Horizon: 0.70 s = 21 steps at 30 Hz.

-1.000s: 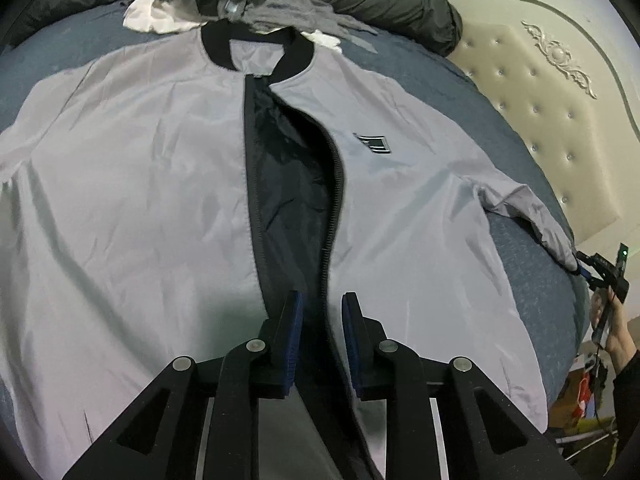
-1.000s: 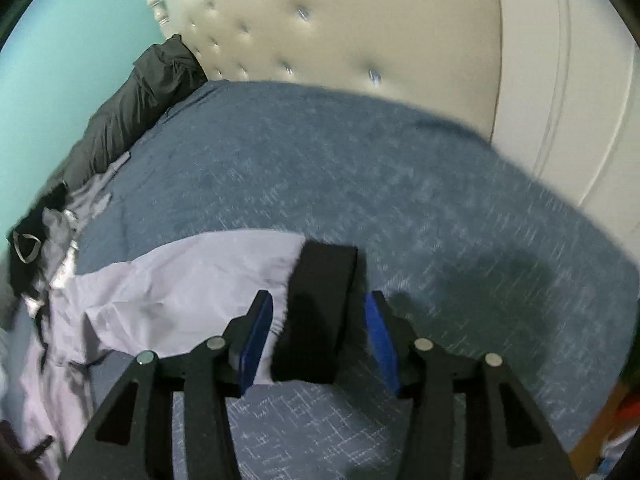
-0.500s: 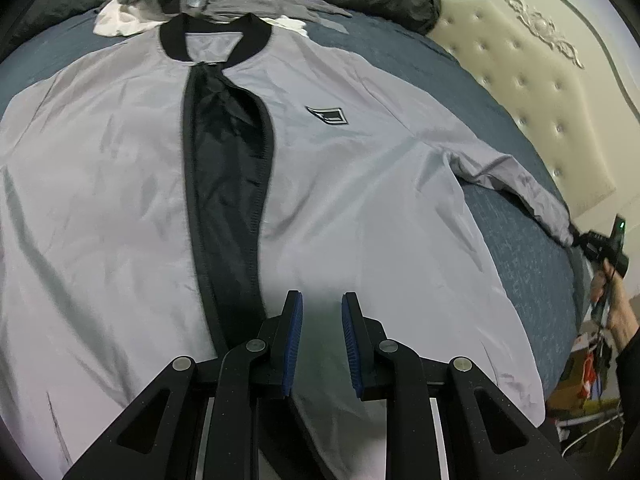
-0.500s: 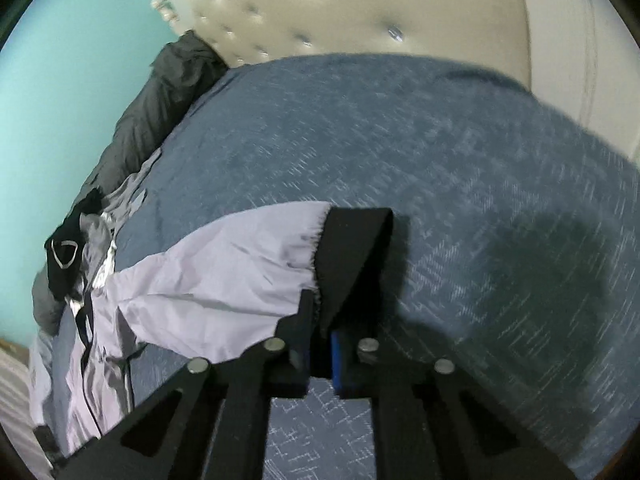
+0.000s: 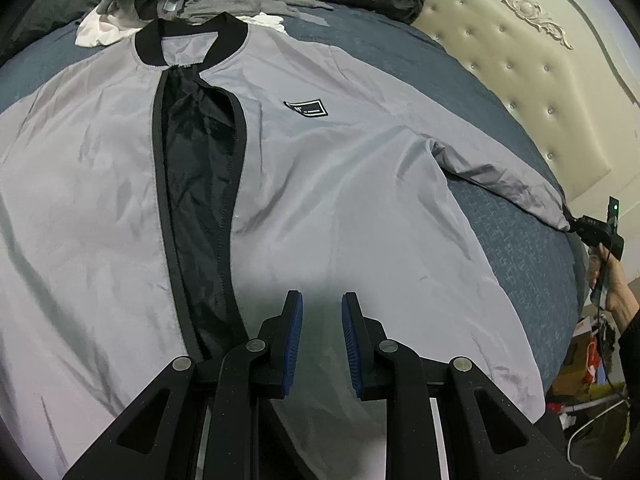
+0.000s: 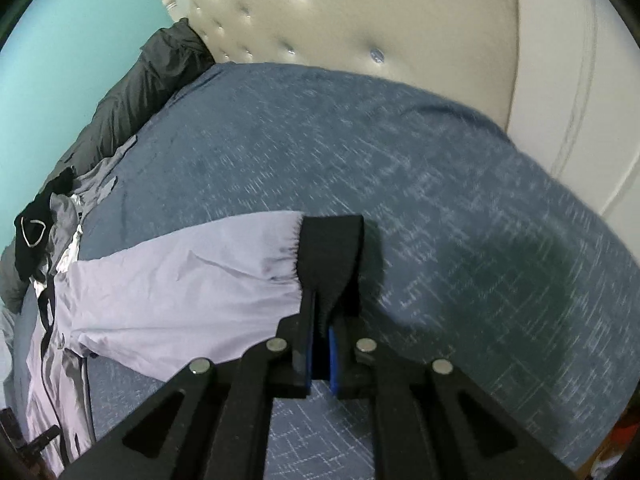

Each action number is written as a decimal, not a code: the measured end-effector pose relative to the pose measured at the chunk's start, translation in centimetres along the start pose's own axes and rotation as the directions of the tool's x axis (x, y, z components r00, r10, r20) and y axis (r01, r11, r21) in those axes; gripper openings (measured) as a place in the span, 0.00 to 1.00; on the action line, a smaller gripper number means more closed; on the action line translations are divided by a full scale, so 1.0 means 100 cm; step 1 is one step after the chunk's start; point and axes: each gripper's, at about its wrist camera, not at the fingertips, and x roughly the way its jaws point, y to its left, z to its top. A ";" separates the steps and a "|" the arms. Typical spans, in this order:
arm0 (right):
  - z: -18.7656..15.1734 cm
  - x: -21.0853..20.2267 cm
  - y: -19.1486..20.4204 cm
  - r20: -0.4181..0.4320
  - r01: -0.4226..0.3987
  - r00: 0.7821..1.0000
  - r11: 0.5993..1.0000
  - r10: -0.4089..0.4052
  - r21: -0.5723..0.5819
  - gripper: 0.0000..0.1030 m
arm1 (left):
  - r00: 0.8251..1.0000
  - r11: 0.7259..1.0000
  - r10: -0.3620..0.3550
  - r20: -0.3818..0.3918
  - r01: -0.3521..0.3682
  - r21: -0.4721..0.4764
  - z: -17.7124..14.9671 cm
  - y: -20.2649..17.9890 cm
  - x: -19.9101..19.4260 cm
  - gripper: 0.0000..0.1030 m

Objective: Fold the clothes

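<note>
Since a second ago the right gripper (image 6: 320,320) has clamped onto the black ribbed cuff (image 6: 330,256) it was straddling; its jaws now ease open a touch, still pinching the cuff. From the left wrist, the left gripper (image 5: 321,316) hovers with jaws narrowly spread and empty over the grey zip-front jacket (image 5: 340,184), flat across the blue bedspread (image 5: 516,240). From the right wrist, the sleeve reaches the bed's edge by the cream tufted headboard (image 6: 360,20).
</note>
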 end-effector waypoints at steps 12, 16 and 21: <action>-0.009 -0.023 0.130 0.040 -0.211 0.973 0.951 0.226 -0.226 0.23 | 1.000 1.000 0.010 0.017 -0.011 0.007 -0.002 0.000 -0.012 0.21; -0.035 -0.012 0.193 -0.029 -0.274 0.959 0.904 0.281 -0.327 0.21 | 1.000 1.000 0.004 0.015 -0.004 0.011 -0.006 0.001 -0.014 0.21; -0.058 0.013 0.245 -0.116 -0.337 0.941 0.860 0.317 -0.383 0.21 | 1.000 1.000 0.001 0.018 -0.001 0.007 -0.008 0.004 -0.015 0.21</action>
